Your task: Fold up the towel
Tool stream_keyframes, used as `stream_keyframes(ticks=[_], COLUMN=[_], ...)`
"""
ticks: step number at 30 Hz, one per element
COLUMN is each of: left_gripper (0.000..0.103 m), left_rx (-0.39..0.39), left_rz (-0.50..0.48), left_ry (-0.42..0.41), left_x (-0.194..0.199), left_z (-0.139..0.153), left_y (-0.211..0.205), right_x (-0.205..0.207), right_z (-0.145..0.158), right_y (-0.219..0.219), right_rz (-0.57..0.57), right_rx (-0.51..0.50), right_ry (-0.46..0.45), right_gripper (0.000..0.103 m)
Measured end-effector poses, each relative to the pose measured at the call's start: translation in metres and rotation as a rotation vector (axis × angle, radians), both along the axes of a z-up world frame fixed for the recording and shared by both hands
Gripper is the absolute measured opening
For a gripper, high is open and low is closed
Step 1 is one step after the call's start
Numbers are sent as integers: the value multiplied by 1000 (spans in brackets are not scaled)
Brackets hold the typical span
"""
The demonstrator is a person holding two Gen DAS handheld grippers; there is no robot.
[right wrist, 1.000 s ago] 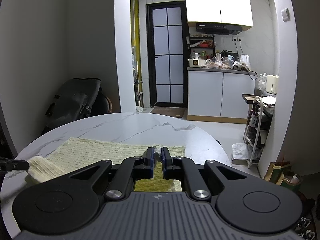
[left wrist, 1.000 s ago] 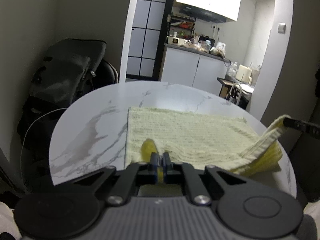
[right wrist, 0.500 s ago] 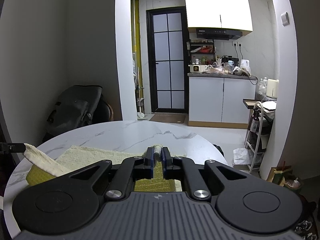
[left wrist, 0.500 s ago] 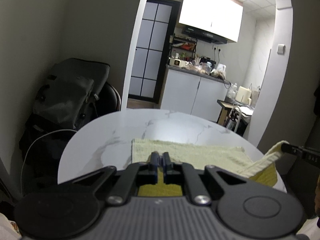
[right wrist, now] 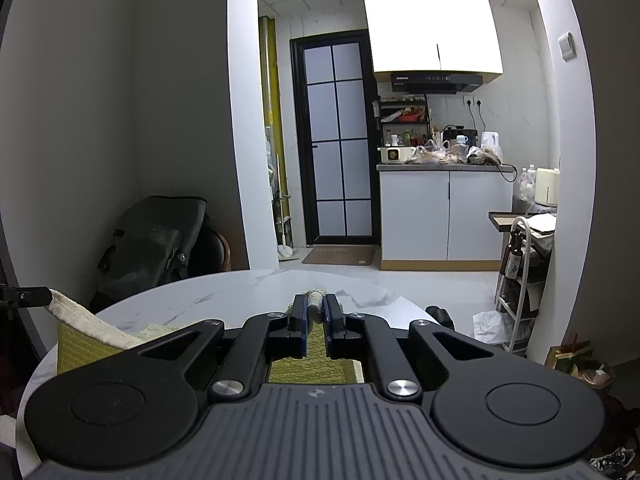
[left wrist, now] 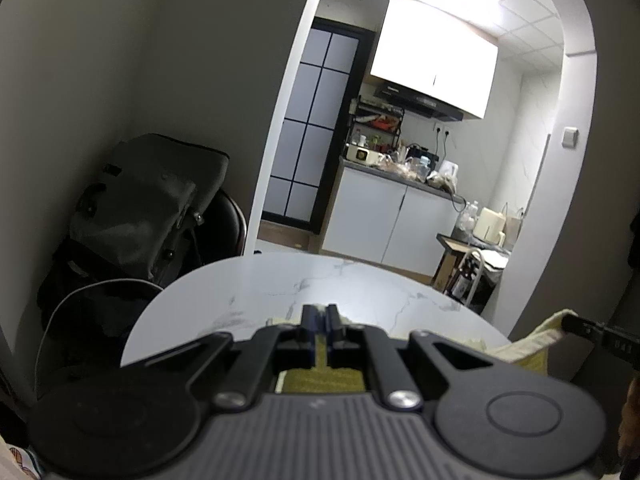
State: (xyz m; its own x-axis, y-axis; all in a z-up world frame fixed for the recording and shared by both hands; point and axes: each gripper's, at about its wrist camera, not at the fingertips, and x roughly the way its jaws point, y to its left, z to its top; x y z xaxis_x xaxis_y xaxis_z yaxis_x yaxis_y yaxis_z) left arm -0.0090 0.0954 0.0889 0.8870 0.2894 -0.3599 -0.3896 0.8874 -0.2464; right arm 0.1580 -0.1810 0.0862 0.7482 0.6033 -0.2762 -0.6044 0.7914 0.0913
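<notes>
Yellow terry cloth filled the narrow gap between the blue-lined jaws of both tools: the left gripper (left wrist: 320, 314) was clamped on one corner of the towel (left wrist: 532, 340), and the right gripper (right wrist: 315, 304) pinched another, a rolled cream edge poking up past its fingertips. The towel hung lifted off the round white marble table (left wrist: 360, 280), its pale face and deeper yellow underside sagging between the two grippers; below each tool more of the cloth showed through the frame opening. In the right wrist view the left gripper's black tip appeared at the far left, holding its corner aloft, with the towel (right wrist: 80, 332) draped down from it towards the table (right wrist: 224, 292).

Ahead of the grippers, beyond the table, a white two-door cabinet (right wrist: 444, 216) carried a cluttered worktop: a cream lidded pot (right wrist: 394, 155) with a dark badge, bottles, a white kettle (right wrist: 490, 140), and crumpled bags. A wire rack (right wrist: 404, 110) above held red packets. To the right, a white trolley (right wrist: 520, 280) stored dark bottles with pale labels too small to read. The range hood (right wrist: 436, 80) bore a small white word at its left end, illegible. To the left of the grippers a dark grey bag (right wrist: 156, 240) slumped on a chair.
</notes>
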Motion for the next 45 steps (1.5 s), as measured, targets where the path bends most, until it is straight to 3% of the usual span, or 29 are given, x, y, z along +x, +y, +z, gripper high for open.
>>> stream_keyframes(ticks=[31, 44, 45], left_gripper=[5, 5, 5], left_rx=[-51, -85, -88], left_rz=[25, 41, 41], left_ry=[27, 88, 92], left_x=[58, 90, 92], left_z=[-26, -49, -51], left_y=[31, 48, 50], right_x=[52, 90, 92], right_z=[-26, -53, -54], right_y=[30, 43, 43], right_rz=[-46, -64, -65], right_rx=[-12, -16, -14], right_ry=[88, 210, 216], right_gripper=[9, 12, 16])
